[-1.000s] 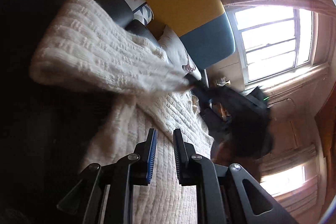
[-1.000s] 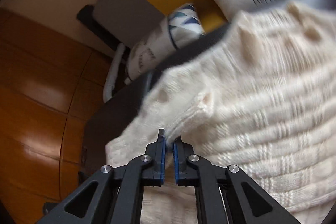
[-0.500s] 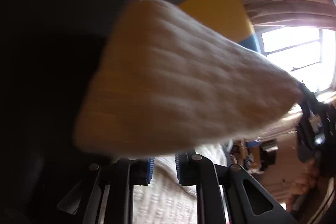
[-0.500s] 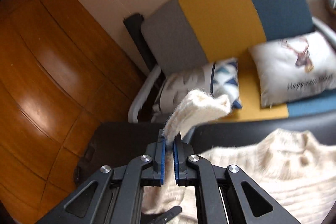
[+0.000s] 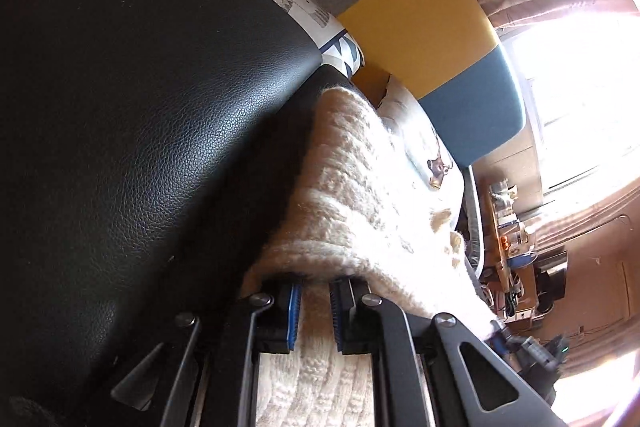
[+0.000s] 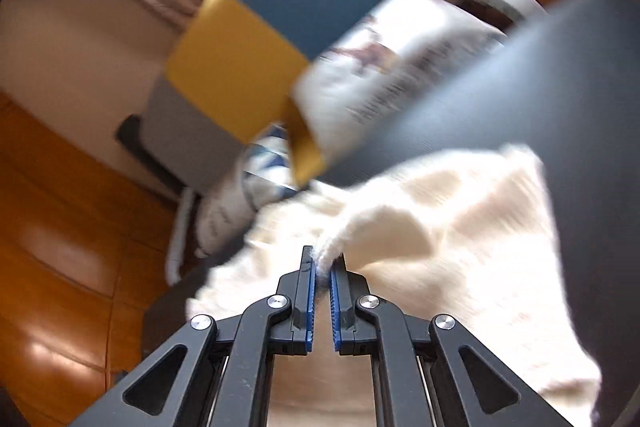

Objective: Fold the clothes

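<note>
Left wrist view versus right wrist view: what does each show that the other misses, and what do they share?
Only the left wrist view shows the bright window, the cluttered shelf beside it, and the left gripper, jaws apart, with a fold of sweater draped over its tips.

Only the right wrist view shows the wooden floor and the right gripper, jaws pinching a sweater edge.

Both show the cream knit sweater on the black leather surface, the grey, yellow and blue sofa and its printed cushions.
</note>
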The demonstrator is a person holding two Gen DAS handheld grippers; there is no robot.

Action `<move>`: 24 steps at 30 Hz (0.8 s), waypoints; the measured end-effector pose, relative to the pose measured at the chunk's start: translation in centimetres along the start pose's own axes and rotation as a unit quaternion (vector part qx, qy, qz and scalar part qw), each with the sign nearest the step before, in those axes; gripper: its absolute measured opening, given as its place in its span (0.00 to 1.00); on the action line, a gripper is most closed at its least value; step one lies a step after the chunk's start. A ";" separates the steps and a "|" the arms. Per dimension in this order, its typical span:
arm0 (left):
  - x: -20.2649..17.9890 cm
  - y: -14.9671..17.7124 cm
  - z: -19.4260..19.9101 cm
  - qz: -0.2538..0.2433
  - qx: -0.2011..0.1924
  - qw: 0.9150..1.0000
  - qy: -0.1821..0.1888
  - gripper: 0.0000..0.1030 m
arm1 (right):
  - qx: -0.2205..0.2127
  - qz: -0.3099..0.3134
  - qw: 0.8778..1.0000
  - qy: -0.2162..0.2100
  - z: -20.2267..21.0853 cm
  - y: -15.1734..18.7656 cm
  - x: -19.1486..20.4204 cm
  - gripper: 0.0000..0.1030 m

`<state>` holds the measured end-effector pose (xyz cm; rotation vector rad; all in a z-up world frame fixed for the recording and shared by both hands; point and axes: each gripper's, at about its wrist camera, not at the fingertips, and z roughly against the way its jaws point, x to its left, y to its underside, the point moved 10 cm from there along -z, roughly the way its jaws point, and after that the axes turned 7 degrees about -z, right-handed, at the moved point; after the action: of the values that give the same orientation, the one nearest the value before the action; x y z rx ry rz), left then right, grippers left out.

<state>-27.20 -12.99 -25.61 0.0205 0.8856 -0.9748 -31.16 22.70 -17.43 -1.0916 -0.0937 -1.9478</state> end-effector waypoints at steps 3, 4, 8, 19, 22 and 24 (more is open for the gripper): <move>-0.2 0.3 0.0 -0.007 0.005 1.000 -0.005 0.11 | 0.003 -0.019 1.000 0.005 -0.7 0.5 -2.7 0.07; -0.2 0.3 0.1 -0.009 0.007 1.000 -0.007 0.11 | 0.005 -0.023 1.000 0.006 -1.0 0.6 -3.5 0.07; -0.5 0.7 0.1 -0.019 0.014 1.000 -0.014 0.11 | 0.002 -0.020 1.000 -0.012 -0.8 0.6 -4.2 0.07; -0.8 1.1 0.2 -0.041 0.031 0.998 -0.029 0.11 | -0.007 -0.082 0.994 -0.067 0.9 0.7 -6.3 0.50; -0.4 1.2 0.7 -0.041 0.033 0.998 -0.030 0.11 | -0.020 -0.087 0.994 -0.065 0.4 -0.7 -5.5 0.53; -0.4 1.2 0.7 -0.043 0.032 0.998 -0.032 0.11 | -0.012 -0.067 0.997 -0.032 -0.6 -1.1 -5.0 0.38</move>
<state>-25.96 -12.24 -25.29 0.0065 0.8019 -1.0785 -31.16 26.40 -21.04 -1.1903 -0.1848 -2.0373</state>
